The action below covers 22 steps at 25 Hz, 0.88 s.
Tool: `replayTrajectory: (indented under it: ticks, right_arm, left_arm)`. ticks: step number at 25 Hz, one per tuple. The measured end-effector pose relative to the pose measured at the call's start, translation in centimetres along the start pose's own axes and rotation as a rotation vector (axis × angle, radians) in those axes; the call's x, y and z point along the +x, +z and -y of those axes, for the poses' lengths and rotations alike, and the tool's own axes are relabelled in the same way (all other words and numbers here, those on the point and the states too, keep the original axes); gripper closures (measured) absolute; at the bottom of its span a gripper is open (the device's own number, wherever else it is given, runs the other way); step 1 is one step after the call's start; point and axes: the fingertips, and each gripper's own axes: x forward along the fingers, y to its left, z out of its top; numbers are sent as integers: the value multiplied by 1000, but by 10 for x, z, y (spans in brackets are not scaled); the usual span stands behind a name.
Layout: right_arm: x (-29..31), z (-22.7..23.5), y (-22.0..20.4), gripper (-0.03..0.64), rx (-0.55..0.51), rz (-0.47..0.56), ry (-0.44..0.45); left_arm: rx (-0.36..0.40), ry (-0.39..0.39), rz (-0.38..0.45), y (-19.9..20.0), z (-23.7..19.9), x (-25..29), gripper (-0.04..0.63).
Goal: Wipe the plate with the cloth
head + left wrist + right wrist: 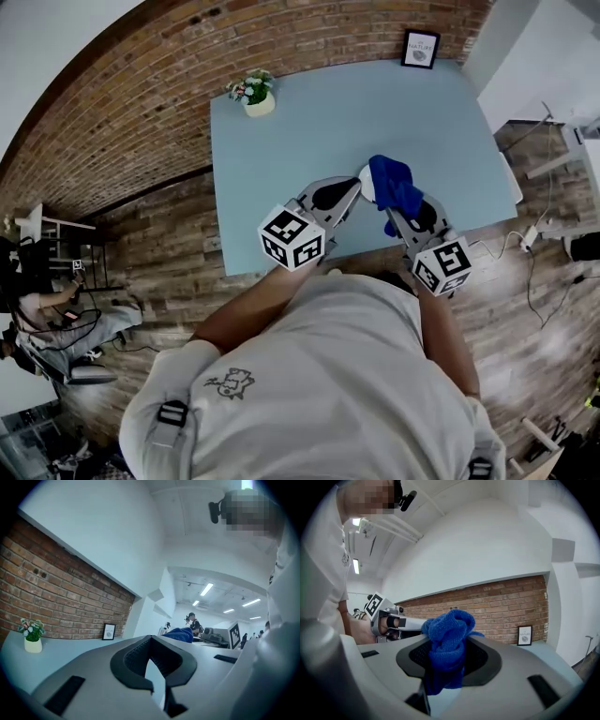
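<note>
Shirt (309,375) fills the bottom of the head view; both tools are raised over the table (309,122), tips close together; left tool (352,186) is closed on the rim of the plate (364,184), which shows only as a white sliver; right tool (401,217) is clamped on the bunched blue cloth (392,185), which sits just beside the plate and seems to touch it; flowerpot (259,96) and frame (419,49) stand at the table's back edge, by the brick wall (141,84).
</note>
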Motion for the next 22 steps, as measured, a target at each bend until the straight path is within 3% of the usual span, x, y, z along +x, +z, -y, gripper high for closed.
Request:
replayTrajectory:
  ticks: [5, 9, 22]
  right_arm:
    - [-22, -3, 10, 480, 3, 28, 23]
    - [-49, -8, 10, 482, -4, 57, 73]
    - [-196, -25, -14, 482, -85, 33, 251]
  left_arm:
    - [47, 48, 21, 3, 25, -7, 588]
    - [88, 138, 20, -3, 52, -14, 588]
    - [134, 358, 112, -46, 185, -14, 588]
